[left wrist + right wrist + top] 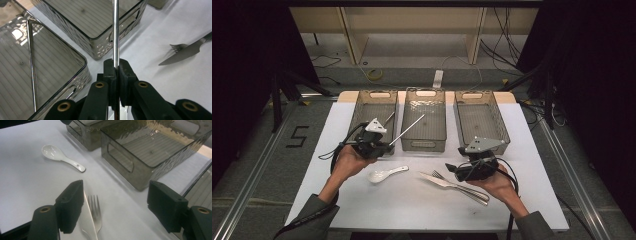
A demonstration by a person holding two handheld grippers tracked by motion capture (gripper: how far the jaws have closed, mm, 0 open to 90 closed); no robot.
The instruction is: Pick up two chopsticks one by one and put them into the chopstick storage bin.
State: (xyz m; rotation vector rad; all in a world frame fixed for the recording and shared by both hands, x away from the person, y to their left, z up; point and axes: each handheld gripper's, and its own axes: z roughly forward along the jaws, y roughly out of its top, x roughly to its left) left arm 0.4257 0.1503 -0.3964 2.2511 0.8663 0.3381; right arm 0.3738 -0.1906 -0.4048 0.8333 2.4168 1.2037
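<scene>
- Nearest the camera in the left gripper view, the black pads of the left gripper point(115, 67) are pressed tight on a thin metal chopstick point(115, 30), which runs straight up and away from the jaws.
- In the high view the left gripper point(387, 146) sits just in front of the left basket point(373, 111), and the chopstick point(408, 129) slants away from it to the right, with its far tip over the middle basket point(425, 120).
- A second chopstick point(31, 65) already lies inside the left basket point(86, 65), with its long axis along the basket's length.
- The relation that matters, as a judgement: the held chopstick's long axis points across to the middle basket, not along the left basket, so the left hand probably has to swing it round towards the left basket before letting go.
- The right gripper point(116, 207) stands wide open with nothing clamped; its jaws straddle the fork point(95, 213) and the knife point(88, 225) below them on the white table point(30, 185).
- Fork point(460, 184) and knife point(447, 182) lie side by side in front of the middle basket, long axes running towards the right hand, which is plainly the nearer one.
- A white spoon point(384, 173) lies in front of the middle basket's left corner, nearer the left hand; the right basket point(480, 117) looks empty.
</scene>
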